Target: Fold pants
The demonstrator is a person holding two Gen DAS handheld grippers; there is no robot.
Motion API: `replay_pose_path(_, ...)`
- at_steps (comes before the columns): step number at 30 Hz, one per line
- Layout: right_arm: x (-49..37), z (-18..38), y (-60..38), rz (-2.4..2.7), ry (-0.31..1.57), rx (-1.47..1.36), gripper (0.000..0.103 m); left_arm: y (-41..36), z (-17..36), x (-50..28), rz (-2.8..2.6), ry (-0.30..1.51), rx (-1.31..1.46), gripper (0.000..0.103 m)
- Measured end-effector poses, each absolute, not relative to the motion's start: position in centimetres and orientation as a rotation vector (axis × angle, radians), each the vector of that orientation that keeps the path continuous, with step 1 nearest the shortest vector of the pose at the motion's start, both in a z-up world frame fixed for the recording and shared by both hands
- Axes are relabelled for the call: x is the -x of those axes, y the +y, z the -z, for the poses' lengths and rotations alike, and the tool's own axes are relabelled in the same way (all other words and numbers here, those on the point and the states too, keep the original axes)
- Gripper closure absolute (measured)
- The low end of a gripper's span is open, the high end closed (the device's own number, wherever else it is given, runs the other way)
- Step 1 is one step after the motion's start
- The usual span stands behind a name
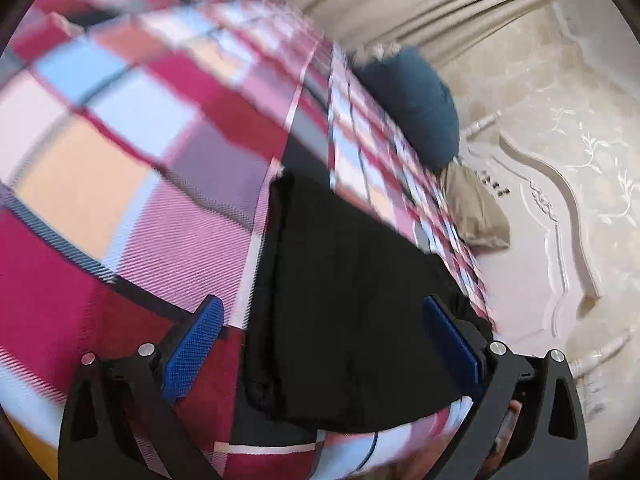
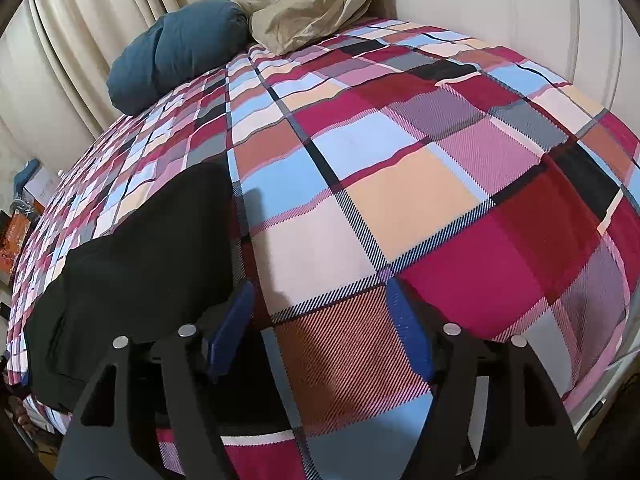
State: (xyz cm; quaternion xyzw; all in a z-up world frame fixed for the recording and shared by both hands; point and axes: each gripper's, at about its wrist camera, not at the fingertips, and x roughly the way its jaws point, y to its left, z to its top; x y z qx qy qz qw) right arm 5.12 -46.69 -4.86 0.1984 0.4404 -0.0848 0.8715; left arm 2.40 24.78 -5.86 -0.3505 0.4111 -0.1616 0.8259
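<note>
The pants lie flat on the bed, on the plaid cover near its front edge & toward the bed's left side as the right wrist cam sees it. They read as a dark, near-black slab w/ a fairly straight long edge and a rounded, slightly bunched lower end hanging close to the mattress edge; probably already doubled leg-on-leg, tho the fabric is too dark to make out seams or a waistband.

Left gripper hovers right over the pants, jaws spread wide w/ cloth showing between the blue pads, nothing pinched. That placement looks like lining up to take the near end for the next fold. The left view is motion-blurred, so contact w/ the cloth can't be judged.

Right gripper sits off to the side over bare plaid, jaws also spread & empty; its left pad is just beside the pants' edge, likely waiting to catch the other corner.

At the bed's far end: a blue pillow & a tan pillow, well apart from the pants.
</note>
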Motion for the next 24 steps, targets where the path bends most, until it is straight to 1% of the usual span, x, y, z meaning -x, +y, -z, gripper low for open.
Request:
replay_pose_path(3,-5.5,4.9,-46.5,0.176,0.927,-0.405,0.032,24.7,5.6,-3.8,0.404,0.891,0.708,0.005)
replay_pose_path(7,-5.5,5.0,-46.2,0.171,0.924,-0.395,0.027,23.8,5.5,-5.3,0.421,0.930,0.676,0.005)
replay_pose_path(13,-5.3,5.1,-45.7,0.189,0.901,-0.392,0.023,22.0,5.7,-5.6,0.450,0.893,0.598,0.006)
replay_pose_path(14,-5.3,5.1,-45.7,0.190,0.897,-0.392,0.023,22.0,5.8,-5.7,0.452,0.892,0.590,0.008)
replay_pose_path(15,-5.3,5.1,-45.7,0.191,0.895,-0.392,0.023,21.8,5.7,-5.6,0.453,0.893,0.591,0.012)
replay_pose_path(16,-5.3,5.1,-45.7,0.191,0.894,-0.392,0.023,21.9,5.9,-5.7,0.455,0.904,0.605,0.042)
replay_pose_path(17,-5.3,5.1,-45.7,0.191,0.893,-0.393,0.023,22.1,6.6,-6.0,0.440,0.946,0.646,0.070)
replay_pose_path(18,-5.3,5.1,-45.7,0.191,0.891,-0.394,0.023,22.4,7.3,-6.2,0.406,0.975,0.687,0.076)
replay_pose_path(22,-5.1,5.2,-45.7,0.195,0.876,-0.400,0.022,23.4,7.9,-6.0,0.432,0.956,0.805,0.080)
replay_pose_path(24,-5.0,5.2,-45.7,0.195,0.872,-0.400,0.022,23.3,7.8,-6.0,0.441,0.961,0.837,0.085)
